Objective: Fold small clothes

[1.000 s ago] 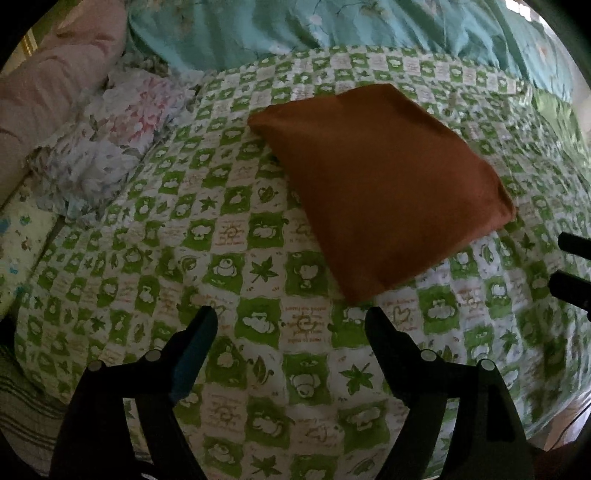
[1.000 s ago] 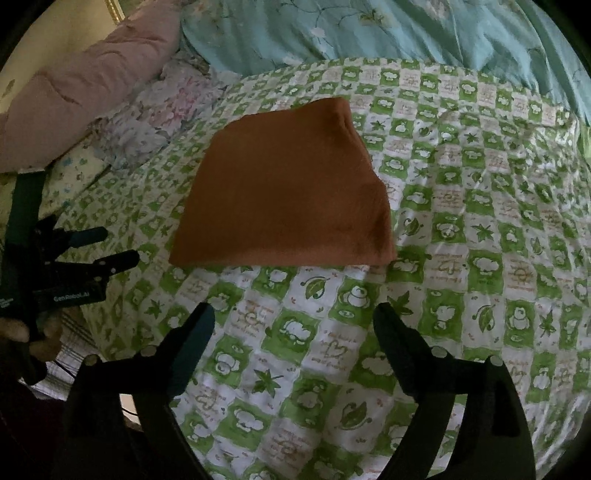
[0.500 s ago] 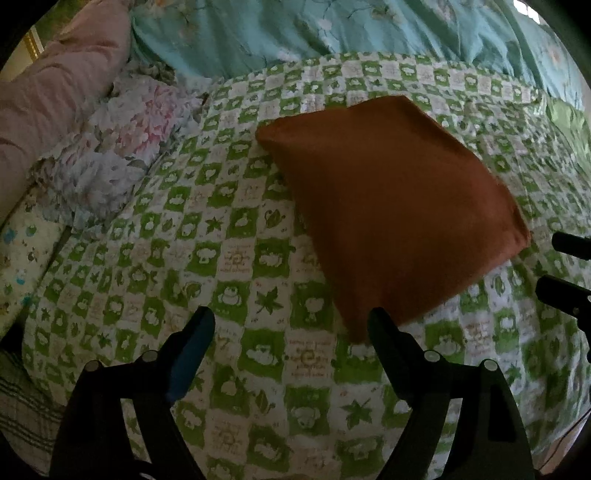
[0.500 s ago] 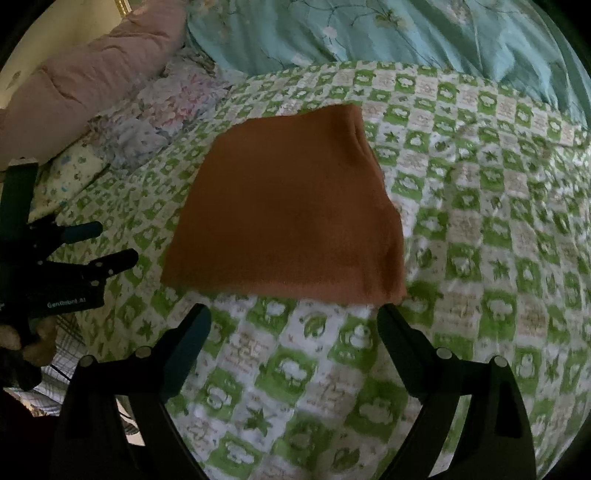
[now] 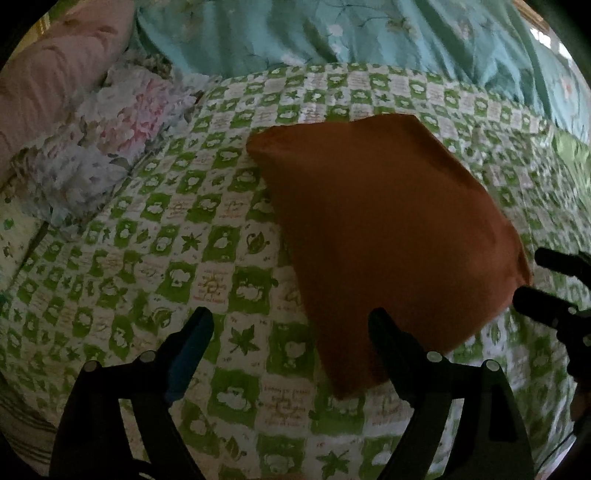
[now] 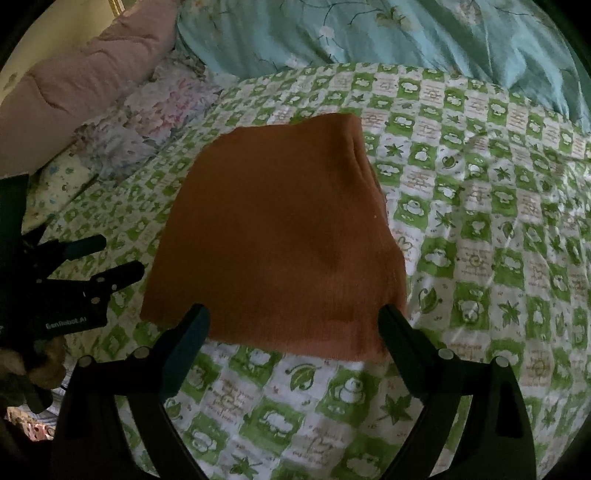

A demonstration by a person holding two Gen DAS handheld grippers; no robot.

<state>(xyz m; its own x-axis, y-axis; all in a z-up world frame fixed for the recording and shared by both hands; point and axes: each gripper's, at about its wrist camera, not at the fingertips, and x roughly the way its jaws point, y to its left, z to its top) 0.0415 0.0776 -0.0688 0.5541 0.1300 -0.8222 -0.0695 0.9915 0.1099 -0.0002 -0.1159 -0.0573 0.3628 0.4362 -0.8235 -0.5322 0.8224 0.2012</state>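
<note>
A folded rust-orange garment (image 5: 388,236) lies flat on the green-and-white checked bedsheet (image 5: 207,258); it also shows in the right wrist view (image 6: 280,236). My left gripper (image 5: 291,328) is open and empty, its right finger over the garment's near-left corner. My right gripper (image 6: 293,323) is open and empty, its fingertips at the garment's near edge. The left gripper also shows at the left of the right wrist view (image 6: 99,258); the right gripper shows at the right edge of the left wrist view (image 5: 546,280).
A floral cloth pile (image 5: 107,147) and a pink quilt (image 5: 48,85) lie at the far left. A teal floral duvet (image 6: 388,33) runs along the back. The bed's near edge drops off at lower left (image 5: 26,424).
Both grippers have moved forward toward the garment, which now sits larger and closer to the fingertips. Both stay open.
</note>
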